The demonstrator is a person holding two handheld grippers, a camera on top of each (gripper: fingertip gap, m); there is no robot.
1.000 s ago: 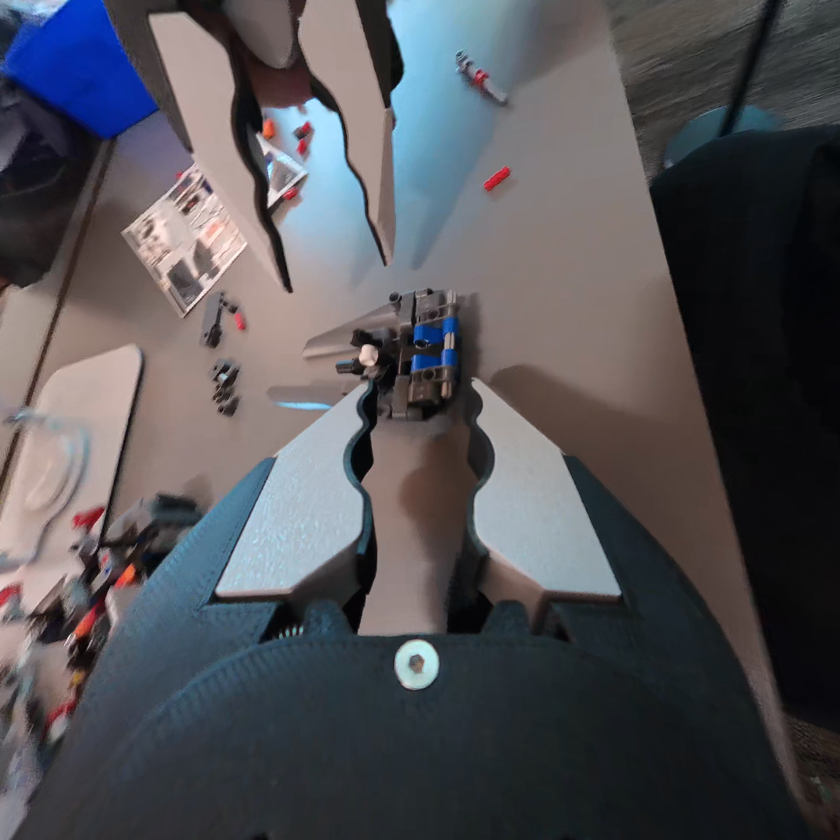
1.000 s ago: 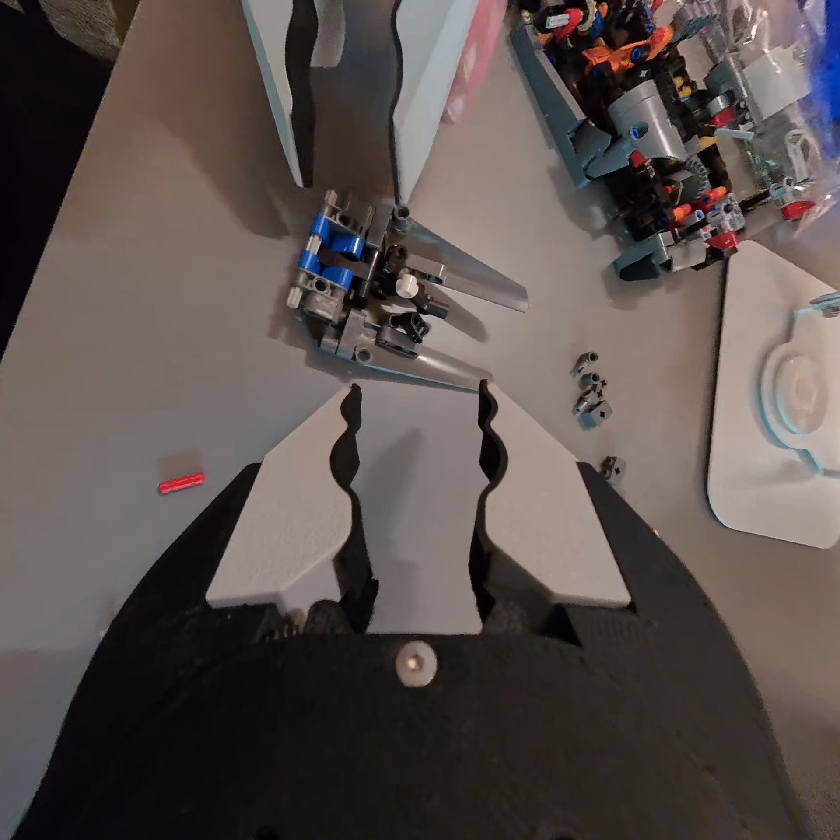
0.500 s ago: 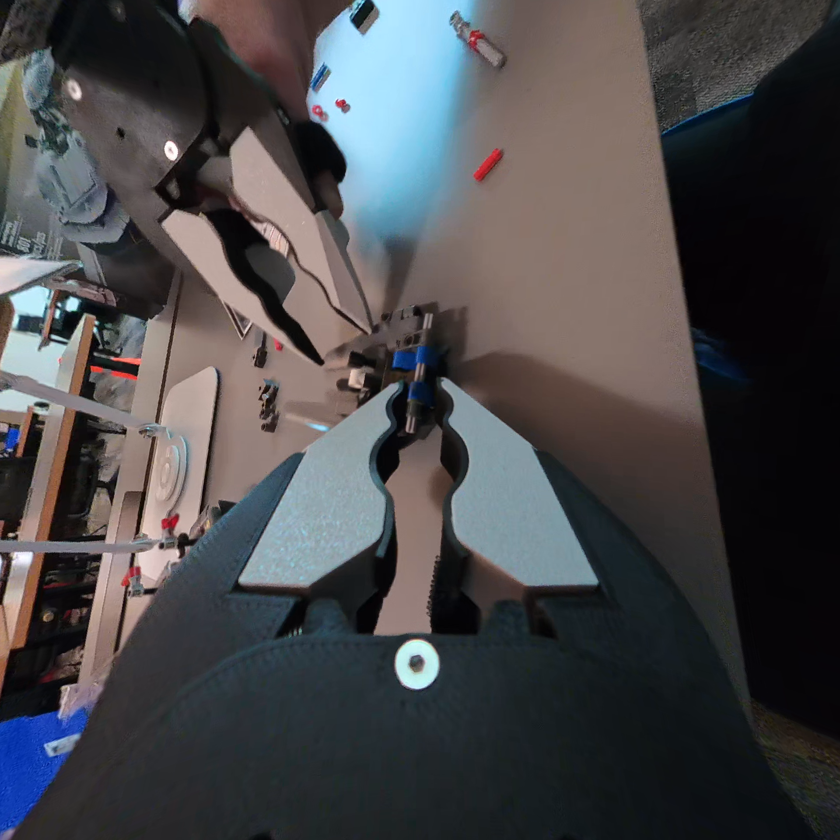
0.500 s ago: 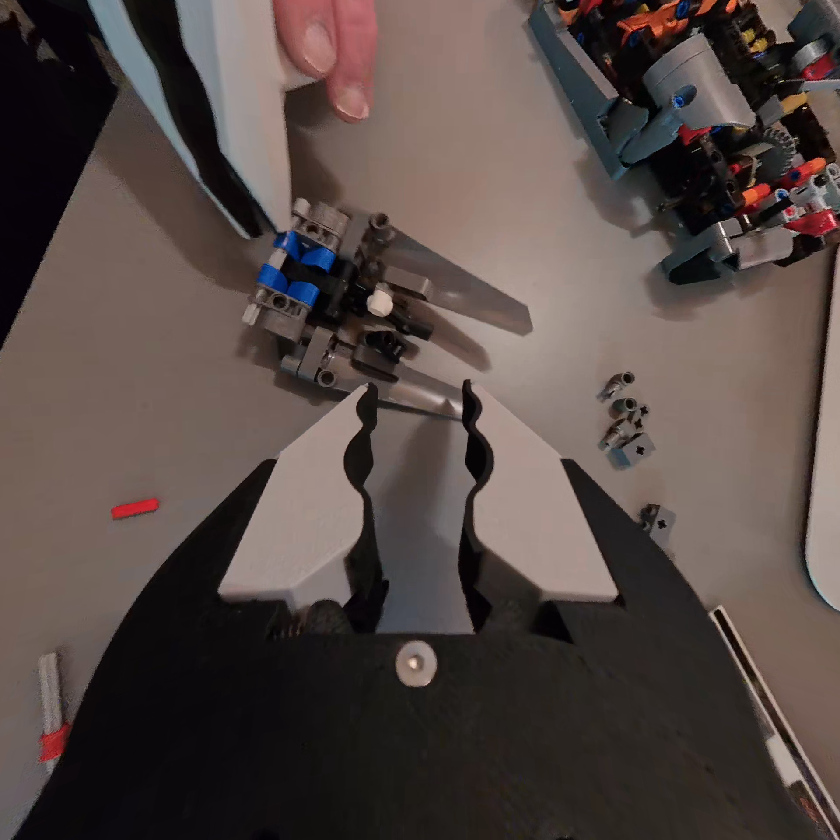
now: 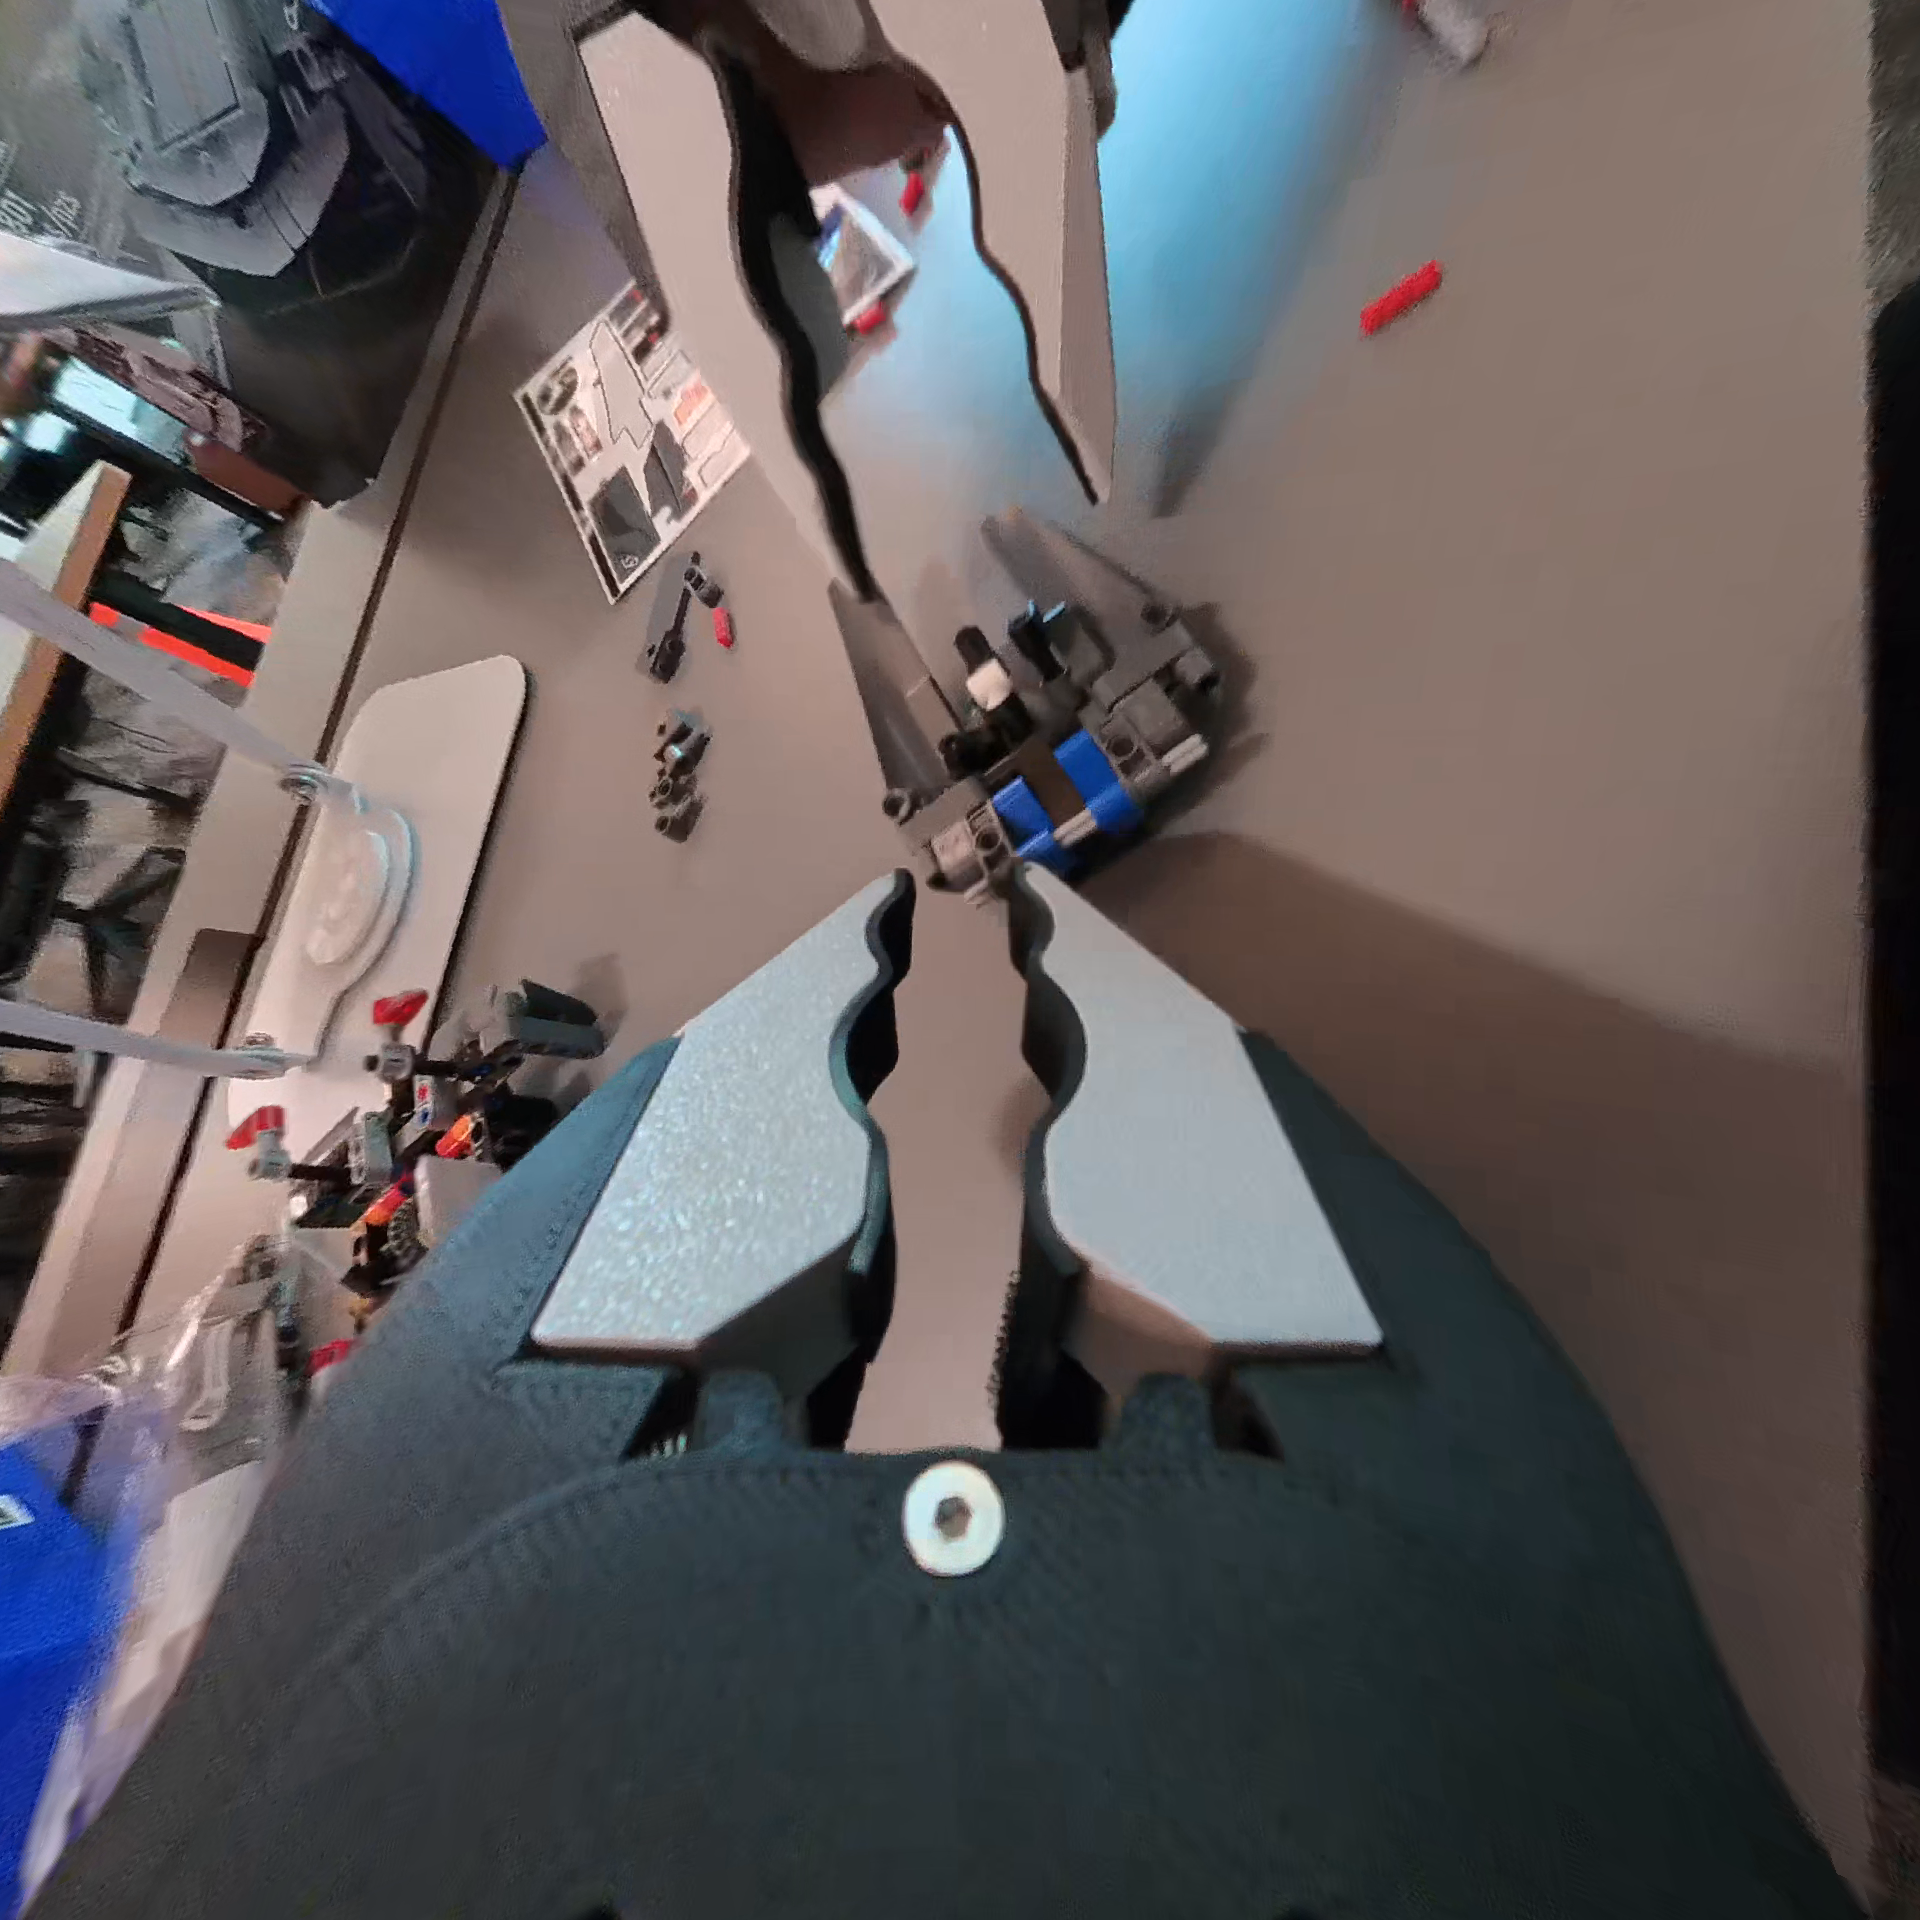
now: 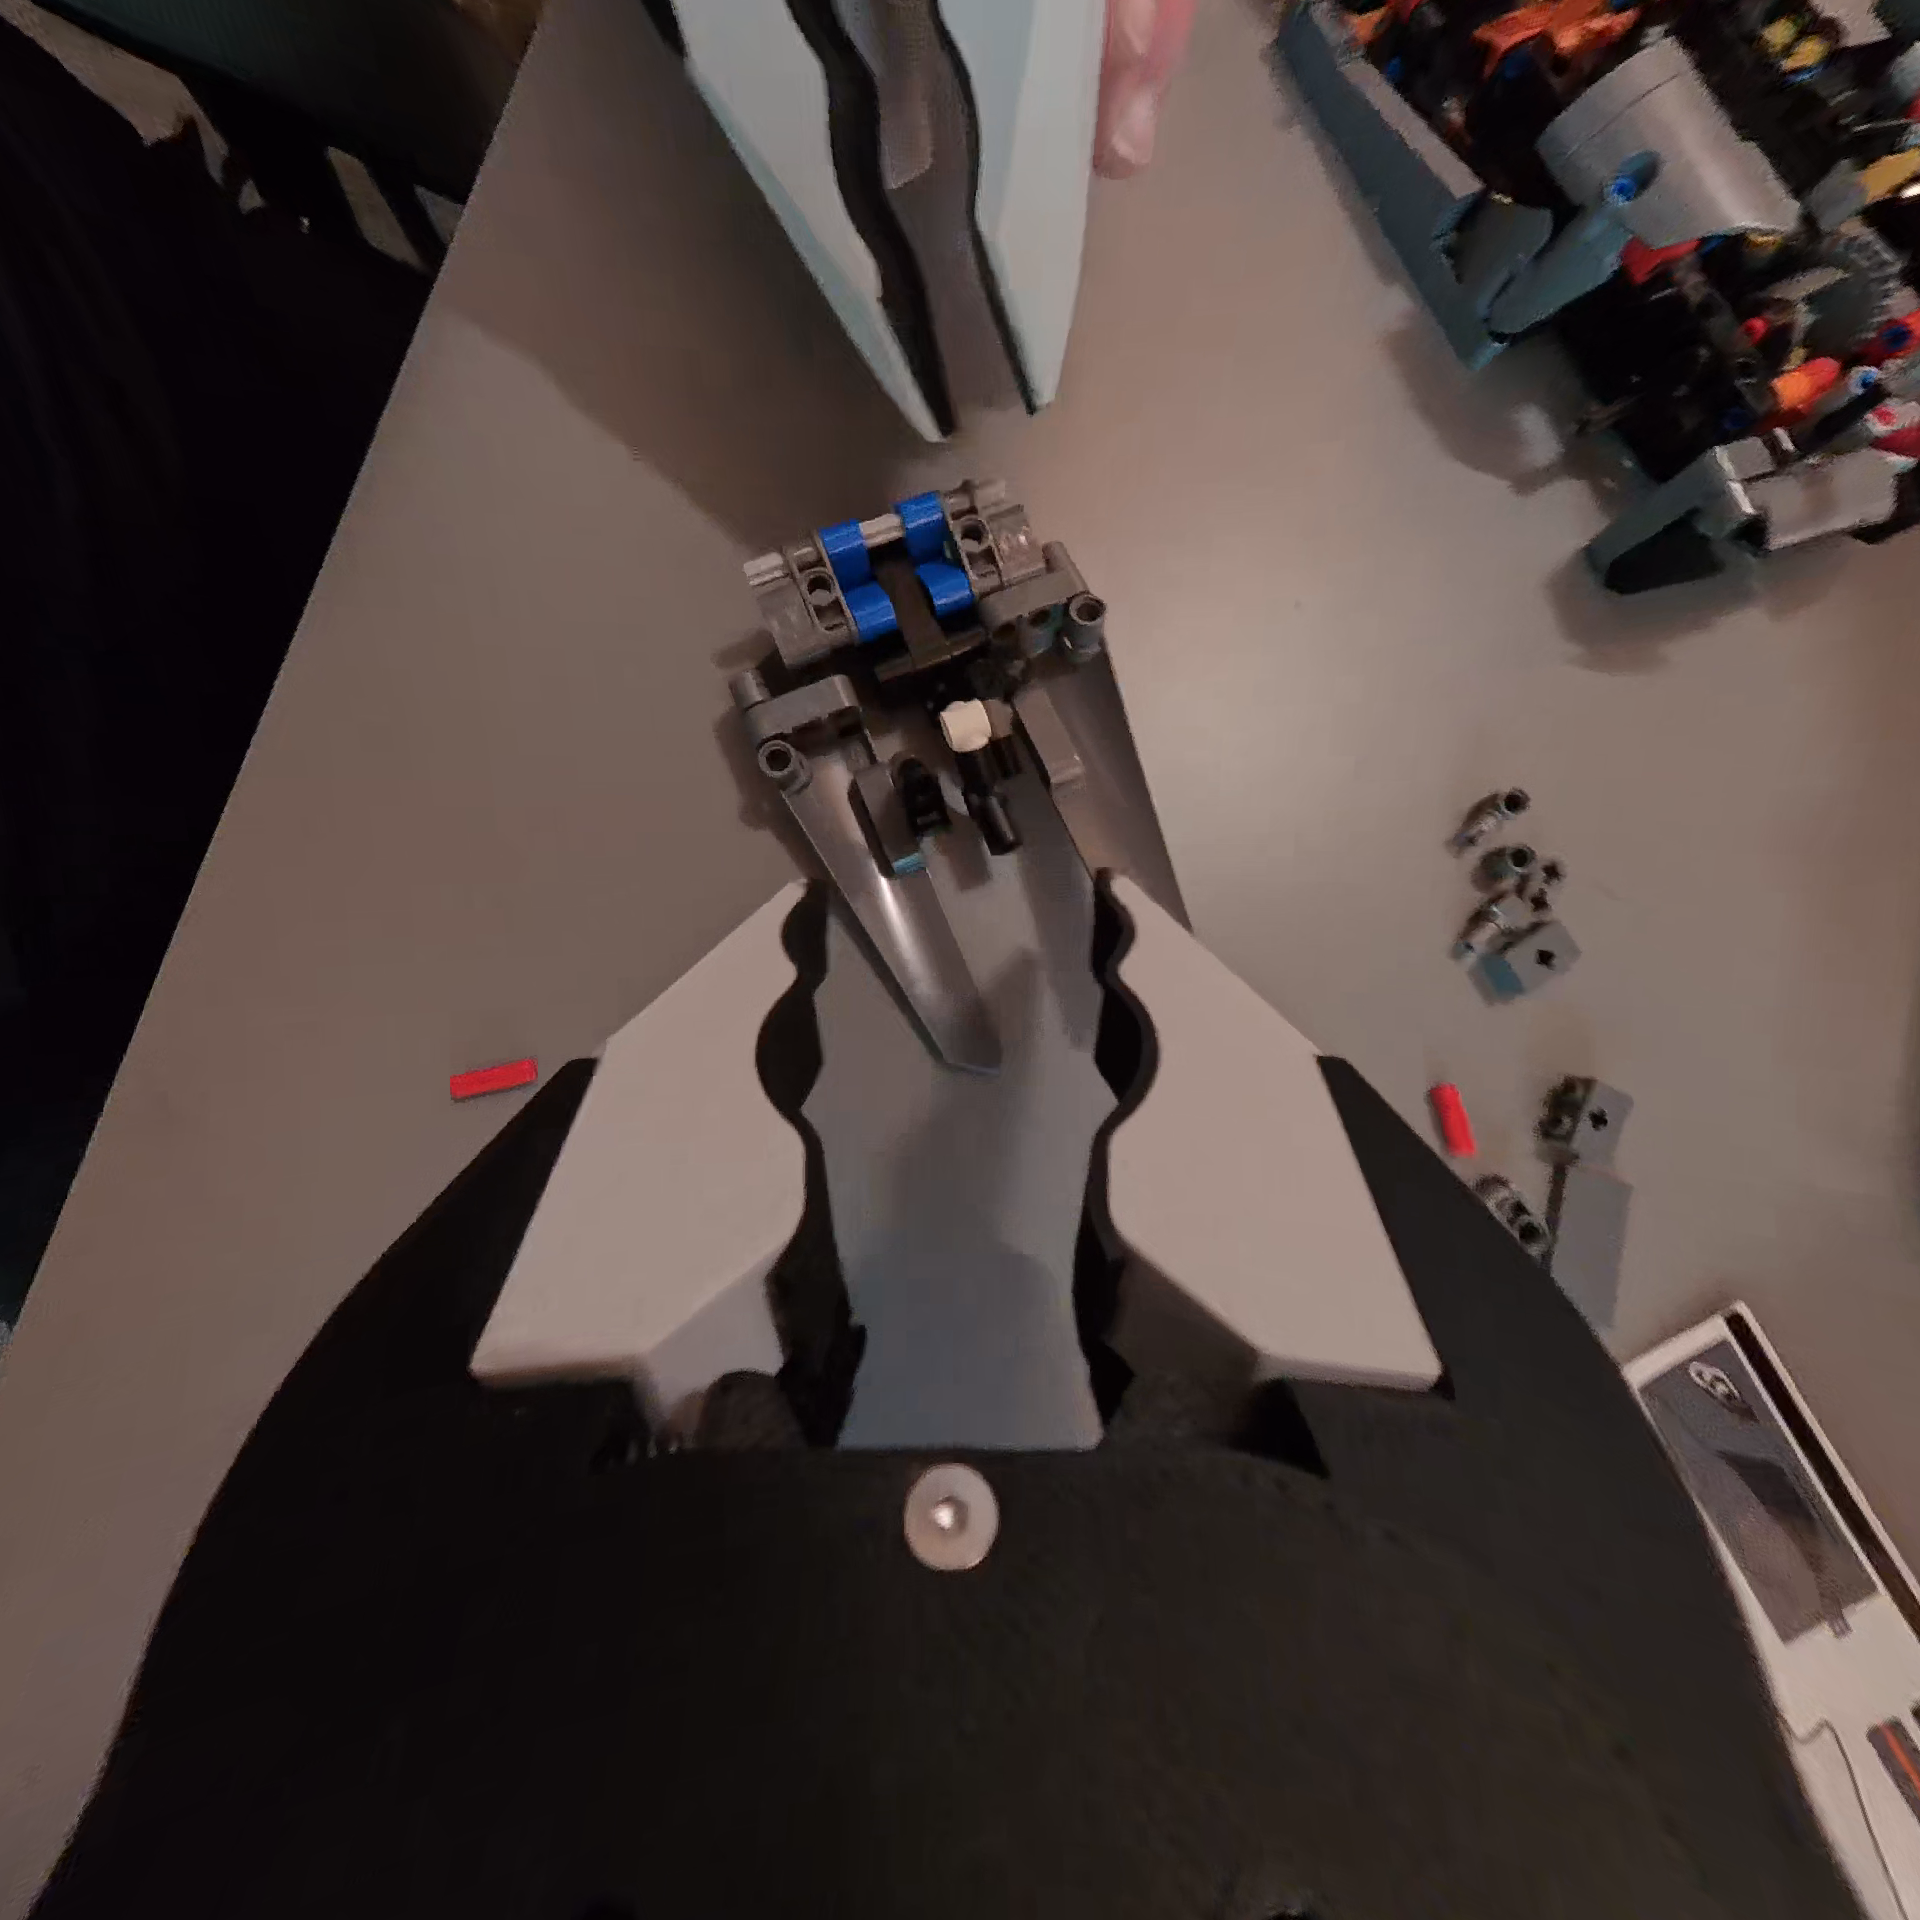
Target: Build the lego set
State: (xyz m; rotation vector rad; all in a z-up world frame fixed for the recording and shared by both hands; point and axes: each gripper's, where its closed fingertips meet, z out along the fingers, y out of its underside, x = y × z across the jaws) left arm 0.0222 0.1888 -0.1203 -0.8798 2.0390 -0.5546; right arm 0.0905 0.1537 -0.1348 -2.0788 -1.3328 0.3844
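Holding both claws apart and empty, we have the left claw (image 5: 961, 883) just short of the blue end of the small grey winged lego sub-assembly (image 6: 914, 675) lying on the grey worktop (image 6: 416, 831); the right claw (image 6: 951, 894) straddles its wing tips. We should pinch the rigid beams, not the tapered panels.

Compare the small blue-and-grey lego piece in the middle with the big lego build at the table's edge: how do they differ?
The small lego piece is mostly grey with blue cylinders; the big build mixes orange, red and black. The small one tapers into two long pointed blades and lies between both tools; the big one sits off to the side. Both rest on the table.
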